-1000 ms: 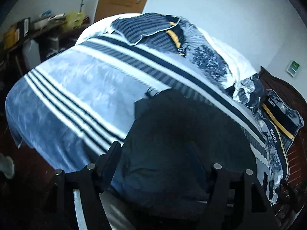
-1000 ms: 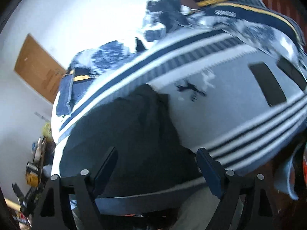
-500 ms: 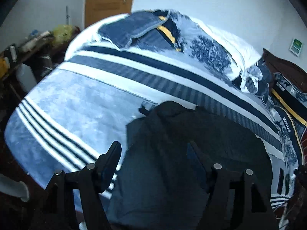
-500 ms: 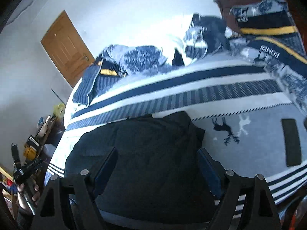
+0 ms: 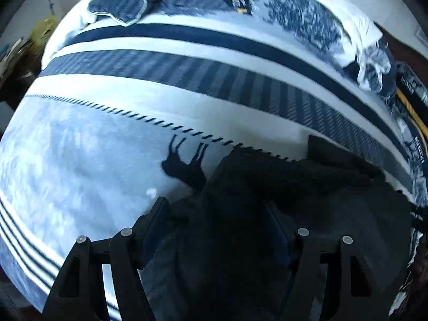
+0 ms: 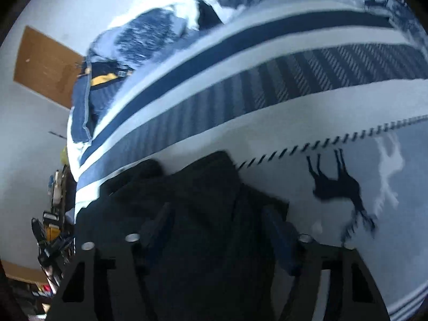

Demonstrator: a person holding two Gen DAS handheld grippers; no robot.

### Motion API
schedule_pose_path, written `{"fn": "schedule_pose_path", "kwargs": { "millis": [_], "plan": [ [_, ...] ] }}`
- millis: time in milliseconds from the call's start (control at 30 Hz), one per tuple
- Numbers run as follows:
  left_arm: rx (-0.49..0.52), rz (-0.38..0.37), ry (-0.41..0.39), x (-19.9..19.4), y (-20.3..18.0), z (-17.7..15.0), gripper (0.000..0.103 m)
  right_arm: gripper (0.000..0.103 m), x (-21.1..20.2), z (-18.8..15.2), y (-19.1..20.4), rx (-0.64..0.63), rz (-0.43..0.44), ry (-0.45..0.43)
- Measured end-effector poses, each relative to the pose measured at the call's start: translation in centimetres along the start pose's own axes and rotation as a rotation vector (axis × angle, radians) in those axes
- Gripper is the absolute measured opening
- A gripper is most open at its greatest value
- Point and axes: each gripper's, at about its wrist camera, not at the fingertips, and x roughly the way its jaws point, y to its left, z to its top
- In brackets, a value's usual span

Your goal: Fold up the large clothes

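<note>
Your left gripper has its two fingers spread wide, and they grasp nothing; the dark garment lies under and between them. Your right gripper is also released, its fingers wide apart over the same garment.

The garment is a black or very dark blue piece of clothing, lying crumpled on the blanket near the front edge of the bed. In the left view its far edge reaches the dashed line woven in the blanket. A dark deer figure on the blanket is just beside the garment; in the right view this deer stands to the right of the garment, with a white deer next to it.

Further away the blanket shows a wide striped grey band and a thin dark blue stripe. At the far edge of the bed you see bunched bedding with blue print and a striped pillow. Behind it, in the right view, is a brown door in the white wall.
</note>
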Motion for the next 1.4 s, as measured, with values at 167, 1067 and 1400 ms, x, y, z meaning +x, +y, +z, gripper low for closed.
{"fn": "schedule_pose_path", "kwargs": {
  "millis": [167,1067,1400],
  "plan": [
    [-0.07,-0.174,0.037,1.1,0.6,0.2,0.017,0.033,3.4,0.9,-0.2,0.002,0.013,0.057],
    [-0.031,0.046,-0.216,3.4,-0.5,0.7,0.003,0.002,7.3,1.4,5.2,-0.167,-0.324,-0.125],
    [-0.081,0.107,-0.202,-1.2,1.4,-0.1,0.026,0.016,2.2,0.8,2.5,-0.04,-0.213,-0.164]
  ]
}}
